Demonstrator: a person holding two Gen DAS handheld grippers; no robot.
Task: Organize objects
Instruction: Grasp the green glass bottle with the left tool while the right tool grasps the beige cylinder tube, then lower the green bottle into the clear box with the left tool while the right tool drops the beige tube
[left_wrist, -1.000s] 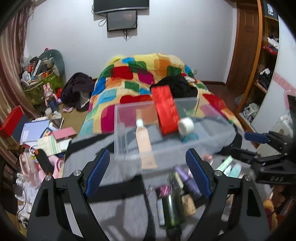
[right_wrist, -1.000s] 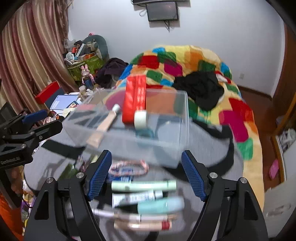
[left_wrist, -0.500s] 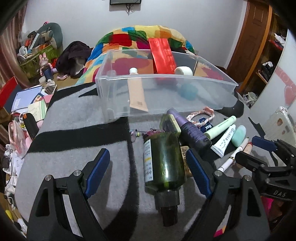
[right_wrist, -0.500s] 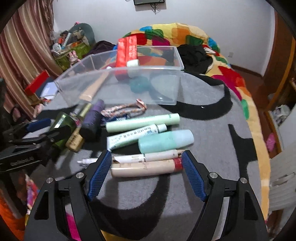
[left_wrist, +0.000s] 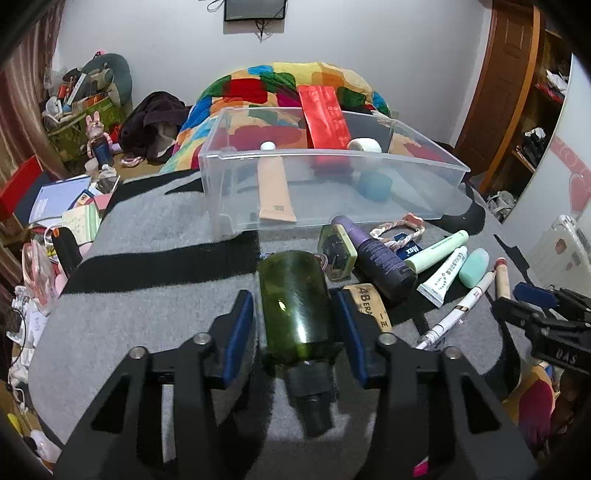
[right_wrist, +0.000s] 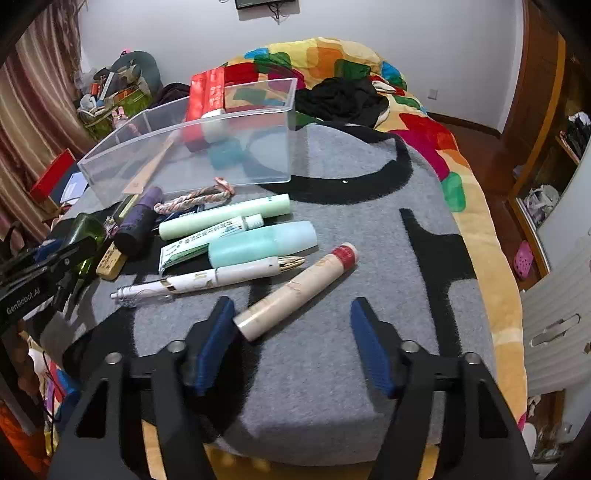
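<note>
A dark green bottle (left_wrist: 295, 295) lies on the grey and black blanket (left_wrist: 155, 295), neck toward the camera. My left gripper (left_wrist: 293, 295) straddles it, its jaws closing with both blue pads against the bottle's sides. In the right wrist view a beige tube with a red cap (right_wrist: 295, 291) lies slanted. Its lower end rests by the left pad of my right gripper (right_wrist: 291, 310), whose jaws are closing; the right pad stands well clear. A clear plastic bin (left_wrist: 332, 192) behind holds a beige tube, a red box, a white roll and a teal jar.
Beside the bottle lie a purple bottle (left_wrist: 380, 258), a pale green tube (right_wrist: 225, 218), a white tube (right_wrist: 207, 240), a mint bottle (right_wrist: 262, 243), a white pen (right_wrist: 207, 280) and a braided cord (right_wrist: 195, 197). Clutter covers the floor at left; a colourful quilt (right_wrist: 424, 136) lies beyond.
Both grippers have come down toward the blanket. The left jaws have closed in around the green bottle. The right jaws have narrowed, and the beige tube now lies slanted between them.
</note>
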